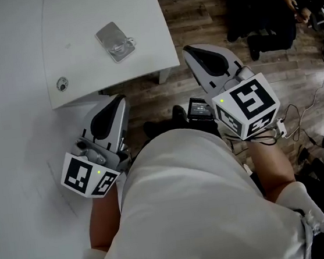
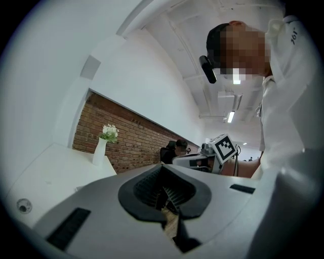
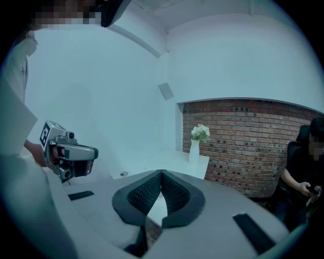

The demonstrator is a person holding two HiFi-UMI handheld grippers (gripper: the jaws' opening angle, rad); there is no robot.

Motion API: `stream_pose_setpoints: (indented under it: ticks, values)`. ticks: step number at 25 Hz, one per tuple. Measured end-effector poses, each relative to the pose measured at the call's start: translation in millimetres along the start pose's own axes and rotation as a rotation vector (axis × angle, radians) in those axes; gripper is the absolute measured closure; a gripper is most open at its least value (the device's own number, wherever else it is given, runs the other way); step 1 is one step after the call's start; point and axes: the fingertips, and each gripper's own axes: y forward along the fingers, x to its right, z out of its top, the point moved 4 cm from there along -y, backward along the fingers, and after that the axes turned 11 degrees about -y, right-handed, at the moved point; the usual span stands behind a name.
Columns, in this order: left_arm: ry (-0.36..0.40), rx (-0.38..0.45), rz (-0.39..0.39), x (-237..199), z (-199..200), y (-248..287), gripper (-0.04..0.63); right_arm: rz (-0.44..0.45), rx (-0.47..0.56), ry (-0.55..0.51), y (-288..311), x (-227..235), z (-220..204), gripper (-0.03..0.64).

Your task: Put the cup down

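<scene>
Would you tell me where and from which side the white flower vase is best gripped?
Probably the white vase by its slim body, below the flowers, coming in level from the side: it stands upright and narrow, and the blooms block a grasp from above.

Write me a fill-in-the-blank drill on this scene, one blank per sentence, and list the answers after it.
1. The jaws of the left gripper are ____ (open or shut).
2. The right gripper holds ____.
3. The wall behind the vase is built of ____.
4. The small grey packet lies on a table coloured ____.
Missing words: shut; nothing; brick; white.
</scene>
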Motion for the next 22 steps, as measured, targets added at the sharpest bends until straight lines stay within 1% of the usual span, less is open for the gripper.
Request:
stream_pose_setpoints:
  ticks: [7, 22]
  values:
    - [-0.005, -0.023, -0.01, -2.4, -6.6, -0.4, 0.588, -0.008, 0.0, -0.012, -1.9, -2.8, -1.4, 0.604]
    - [-0.012, -0.036, -0.031, -1.8, -8.6, 0.6, 0.588, -0.03, -0.014, -0.041, -4.5, 1.4, 6.6, 0.606]
